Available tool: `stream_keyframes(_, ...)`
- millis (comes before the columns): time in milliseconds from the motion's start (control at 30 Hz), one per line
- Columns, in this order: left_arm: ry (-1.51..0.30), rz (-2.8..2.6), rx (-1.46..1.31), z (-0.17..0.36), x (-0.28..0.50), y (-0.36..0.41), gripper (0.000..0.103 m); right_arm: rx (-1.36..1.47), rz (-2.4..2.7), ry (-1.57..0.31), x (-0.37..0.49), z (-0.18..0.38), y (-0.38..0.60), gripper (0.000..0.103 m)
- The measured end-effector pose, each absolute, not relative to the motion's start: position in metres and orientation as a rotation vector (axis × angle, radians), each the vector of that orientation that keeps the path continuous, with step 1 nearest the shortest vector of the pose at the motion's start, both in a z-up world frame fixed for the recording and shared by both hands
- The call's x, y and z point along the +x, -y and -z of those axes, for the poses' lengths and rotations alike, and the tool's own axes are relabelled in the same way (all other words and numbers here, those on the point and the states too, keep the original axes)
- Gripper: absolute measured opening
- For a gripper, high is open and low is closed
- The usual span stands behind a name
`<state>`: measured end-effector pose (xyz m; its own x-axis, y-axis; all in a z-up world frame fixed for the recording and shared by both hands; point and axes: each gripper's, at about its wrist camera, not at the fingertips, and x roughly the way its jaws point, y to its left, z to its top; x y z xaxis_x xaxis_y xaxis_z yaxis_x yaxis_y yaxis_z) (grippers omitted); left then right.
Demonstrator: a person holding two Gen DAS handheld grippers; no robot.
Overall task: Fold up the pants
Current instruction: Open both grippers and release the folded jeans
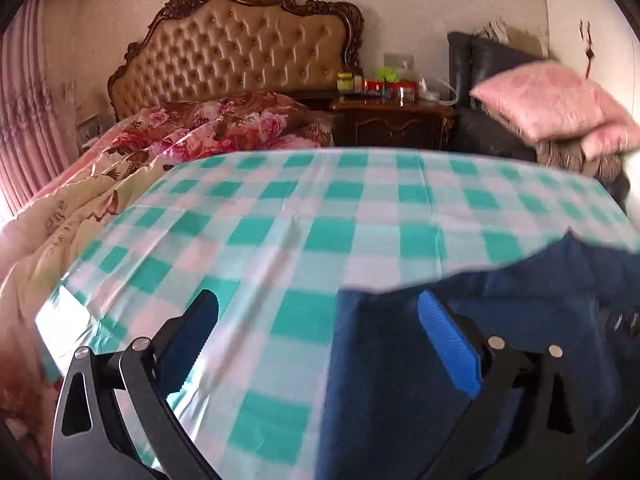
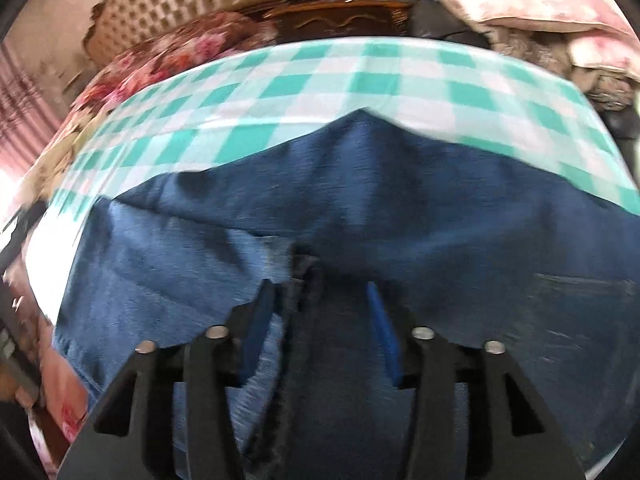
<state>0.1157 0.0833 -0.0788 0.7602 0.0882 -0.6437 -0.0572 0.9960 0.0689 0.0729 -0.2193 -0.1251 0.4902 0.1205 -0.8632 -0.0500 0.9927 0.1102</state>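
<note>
Both grippers, left (image 1: pixel 320 340) and right (image 2: pixel 320 312), jaws apart above blue pants (image 2: pixel 360 208); no legible writing.

blue pants (image 2: pixel 360 208), green-white checked tablecloth (image 1: pixel 280 216)

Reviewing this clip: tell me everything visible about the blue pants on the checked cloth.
The pants are blue denim-looking fabric, lying across the green-and-white checked cloth with layers overlapping, paler fabric toward the left. Their far edge rises to a blunt point. A darker seam or edge runs between the jaws of the right gripper, which stand apart, not pressing it. In the left wrist view the pants reach under the wide-open left gripper. Motion blur hides finer detail.
</note>
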Motion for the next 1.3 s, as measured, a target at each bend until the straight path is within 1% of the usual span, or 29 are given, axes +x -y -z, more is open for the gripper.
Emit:
stream_keyframes(67,-0.699,-0.032,-0.066,0.082,0.099,-0.104,0.09,0.053,-0.036,-1.026,0.065,0.116,0.229,0.054)
stream_keyframes(100,-0.692,-0.039,-0.135,0.085,0.089,-0.12,0.088,0.039,-0.033,-0.993,0.057,0.107,0.23,0.055)
stream_keyframes(133,-0.698,-0.048,-0.166,0.088,0.083,-0.13,0.075,0.02,-0.05,-0.954,0.049,0.098,0.227,0.06)
stream_keyframes(167,-0.705,-0.051,-0.192,0.091,0.078,-0.139,0.053,0.004,-0.06,-0.923,0.043,0.092,0.223,0.068)
stream_keyframes(233,-0.721,-0.042,-0.266,0.099,0.065,-0.157,0.032,-0.023,-0.099,-0.857,0.027,0.08,0.206,0.074)
stream_keyframes(267,-0.726,-0.026,-0.309,0.102,0.059,-0.164,0.031,-0.019,-0.13,-0.847,0.022,0.078,0.197,0.077)
stream_keyframes(333,-0.73,0.014,-0.367,0.108,0.043,-0.171,0.031,-0.001,-0.191,-0.856,0.015,0.083,0.179,0.077)
stream_keyframes(400,-0.729,0.043,-0.357,0.113,0.024,-0.169,0.031,-0.036,-0.169,-0.918,0.016,0.099,0.166,0.077)
stream_keyframes(433,-0.738,0.069,-0.345,0.117,0.014,-0.165,0.031,-0.042,-0.175,-0.953,0.017,0.109,0.162,0.074)
stream_keyframes(467,-0.75,0.097,-0.343,0.122,0.007,-0.161,0.032,-0.074,-0.16,-0.987,0.017,0.122,0.159,0.069)
stream_keyframes(533,-0.765,0.148,-0.33,0.13,-0.009,-0.153,0.032,-0.158,-0.087,-1.022,0.013,0.139,0.159,0.067)
stream_keyframes(567,-0.766,0.172,-0.333,0.132,-0.014,-0.149,0.033,-0.138,-0.096,-0.99,0.007,0.14,0.164,0.067)
stream_keyframes(667,-0.751,0.191,-0.277,0.134,-0.017,-0.133,0.034,-0.126,-0.098,-0.991,0.001,0.142,0.17,0.07)
stream_keyframes(767,-0.753,0.199,-0.236,0.146,-0.008,-0.121,0.034,-0.218,-0.061,-0.961,-0.002,0.139,0.159,0.074)
stream_keyframes(800,-0.769,0.187,-0.222,0.151,-0.006,-0.121,0.036,-0.234,-0.055,-0.958,-0.002,0.139,0.157,0.074)
stream_keyframes(833,-0.798,0.158,-0.193,0.162,-0.006,-0.12,0.041,-0.248,-0.047,-0.959,-0.002,0.137,0.155,0.074)
stream_keyframes(867,-0.786,0.153,-0.203,0.165,-0.011,-0.123,0.041,-0.254,-0.041,-0.962,-0.002,0.137,0.155,0.074)
stream_keyframes(933,-0.79,0.131,-0.234,0.162,-0.017,-0.129,0.041,-0.251,-0.058,-0.93,-0.001,0.126,0.15,0.074)
stream_keyframes(1000,-0.75,0.125,-0.219,0.149,-0.02,-0.131,0.041,-0.253,-0.118,-0.846,0.001,0.108,0.137,0.076)
stream_keyframes(1033,-0.723,0.119,-0.216,0.14,-0.017,-0.132,0.041,-0.256,-0.127,-0.82,0.006,0.102,0.132,0.079)
stream_keyframes(1067,-0.695,0.115,-0.211,0.13,-0.01,-0.132,0.041,-0.244,-0.139,-0.809,0.014,0.099,0.128,0.087)
stream_keyframes(1100,-0.684,0.112,-0.204,0.125,-0.004,-0.132,0.039,-0.224,-0.155,-0.822,0.027,0.099,0.124,0.09)
stream_keyframes(1133,-0.676,0.104,-0.18,0.118,0.01,-0.129,0.038,-0.214,-0.152,-0.836,0.038,0.101,0.122,0.09)
stream_keyframes(1167,-0.674,0.11,-0.157,0.113,0.025,-0.126,0.031,-0.197,-0.127,-0.851,0.053,0.106,0.121,0.09)
stream_keyframes(1233,-0.687,0.13,-0.119,0.107,0.061,-0.116,0.024,-0.18,-0.089,-0.899,0.071,0.116,0.121,0.09)
stream_keyframes(1300,-0.731,0.159,-0.093,0.106,0.102,-0.104,0.023,-0.14,-0.065,-0.938,0.087,0.128,0.124,0.091)
